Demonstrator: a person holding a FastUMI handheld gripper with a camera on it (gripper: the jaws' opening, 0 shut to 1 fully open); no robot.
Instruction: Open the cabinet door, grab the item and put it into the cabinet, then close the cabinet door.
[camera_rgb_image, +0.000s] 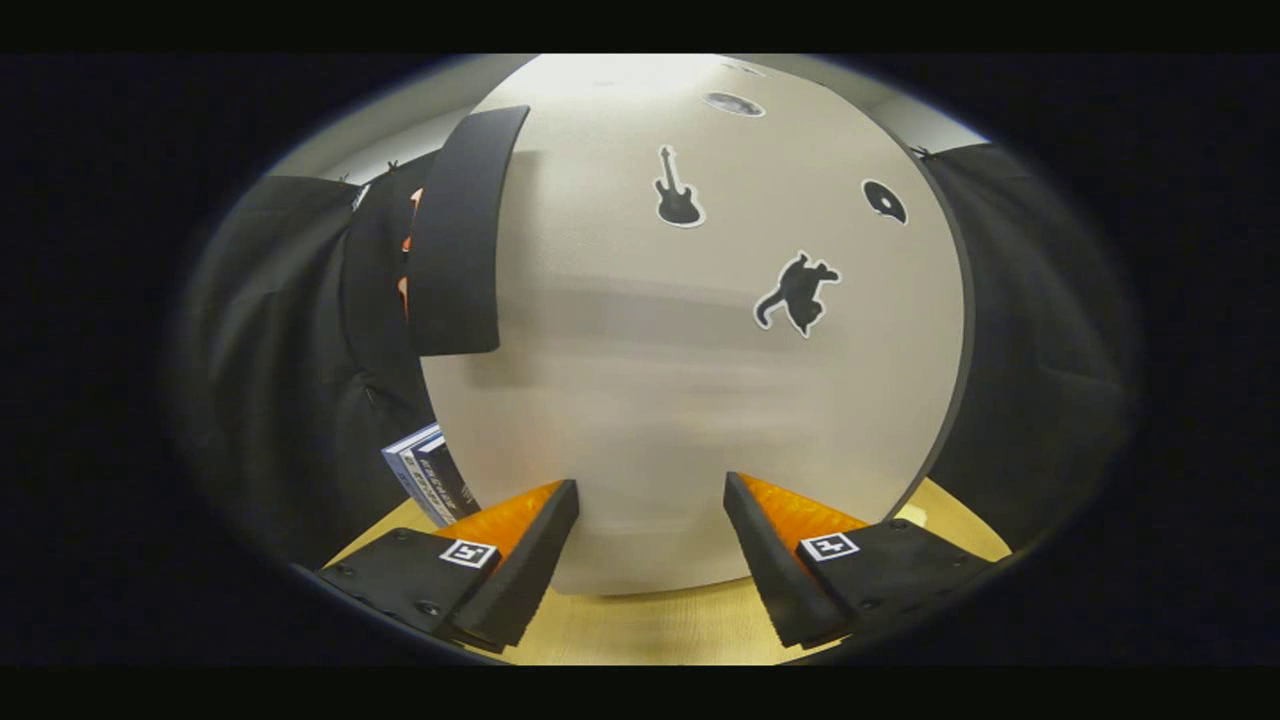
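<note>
A: What's the biggest thing in front?

B: The pale grey, flat-fronted cabinet door (640, 400), standing shut just ahead of the fingers, on a light wooden tabletop (640, 625). It looks blurred across the middle

A: And on it?

B: A long black curved handle (462, 230) runs down near its left edge. To the right are black stickers: a guitar (677, 190), a cat (797, 292), and a small round one (885, 201) further right. One more dark oval sits up near the top, too blurred to tell

A: Where's the item to be put away?

B: Left of the cabinet, beyond the left finger: a blue-and-white box or book (432, 482), leaning, its lower part hidden behind that finger. I can't tell which it is

A: The gripper (650, 520)?

B: Jaws spread wide, nothing between them but the door's lower face and tabletop. Whether the tips touch the door, I can't tell
</note>
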